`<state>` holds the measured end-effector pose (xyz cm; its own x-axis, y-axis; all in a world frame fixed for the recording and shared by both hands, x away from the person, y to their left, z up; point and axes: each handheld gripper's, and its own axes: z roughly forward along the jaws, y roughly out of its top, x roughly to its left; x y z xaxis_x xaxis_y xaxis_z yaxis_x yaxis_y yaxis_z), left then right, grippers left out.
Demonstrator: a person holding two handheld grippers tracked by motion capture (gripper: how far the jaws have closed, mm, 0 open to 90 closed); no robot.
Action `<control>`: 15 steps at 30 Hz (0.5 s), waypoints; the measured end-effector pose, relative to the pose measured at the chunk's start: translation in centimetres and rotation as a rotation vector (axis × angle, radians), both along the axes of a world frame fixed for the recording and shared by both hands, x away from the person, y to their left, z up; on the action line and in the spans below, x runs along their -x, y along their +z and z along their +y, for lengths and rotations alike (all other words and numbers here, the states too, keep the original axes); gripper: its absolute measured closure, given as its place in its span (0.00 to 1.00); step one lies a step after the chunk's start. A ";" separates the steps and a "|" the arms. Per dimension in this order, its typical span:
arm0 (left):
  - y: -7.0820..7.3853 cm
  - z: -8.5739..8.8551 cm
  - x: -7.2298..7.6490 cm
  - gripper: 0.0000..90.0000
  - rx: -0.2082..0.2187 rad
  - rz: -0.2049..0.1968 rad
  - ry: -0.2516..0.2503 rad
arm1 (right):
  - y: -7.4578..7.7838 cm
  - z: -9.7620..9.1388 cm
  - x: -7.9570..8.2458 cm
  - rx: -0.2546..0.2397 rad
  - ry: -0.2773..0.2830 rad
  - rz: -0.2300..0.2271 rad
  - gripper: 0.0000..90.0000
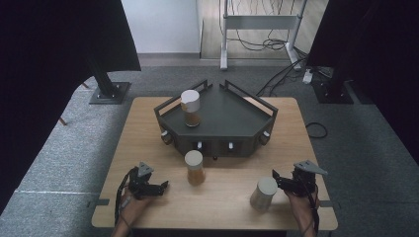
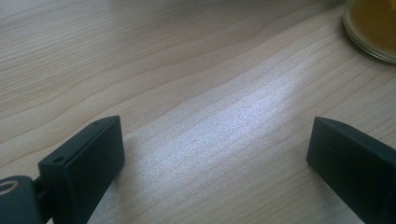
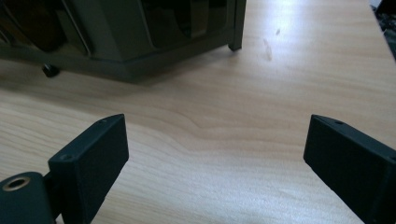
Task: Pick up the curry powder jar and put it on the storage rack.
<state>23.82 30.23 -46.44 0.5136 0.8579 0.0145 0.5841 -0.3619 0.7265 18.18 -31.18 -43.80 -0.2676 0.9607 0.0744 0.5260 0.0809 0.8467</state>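
A: Both claws? We see the left gripper (image 1: 164, 184) and the right gripper (image 1: 274, 178) spread wide, nothing held.

B: Jars? One jar (image 1: 190, 108) on the dark tray (image 1: 232, 118), another (image 1: 194, 167) in front of it, a third (image 1: 263, 194) by our right gripper.

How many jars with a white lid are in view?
3: one jar on the dark tray, one on the table before it, one beside the right tool.

One jar (image 1: 190, 108) stands on the dark tray (image 1: 232, 118); two jars (image 1: 194, 168) (image 1: 263, 194) stand on the table (image 1: 143, 143)
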 end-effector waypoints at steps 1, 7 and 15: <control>0.0 0.0 0.0 0.04 0.000 0.000 -0.001 | 0.2 0.0 0.1 -0.007 -0.002 -0.007 0.07; 0.0 0.0 0.0 0.04 0.000 0.000 -0.003 | 1.2 -0.1 0.7 -0.037 -0.009 -0.038 0.07; 0.0 0.1 0.0 0.04 0.000 0.000 -0.004 | 2.6 0.2 1.2 -0.039 -0.005 -0.074 0.07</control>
<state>23.83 30.28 -46.44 0.5170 0.8559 0.0142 0.5830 -0.3641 0.7263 16.94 -30.94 -41.17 -0.2688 0.9588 0.0919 0.4622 0.0447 0.8856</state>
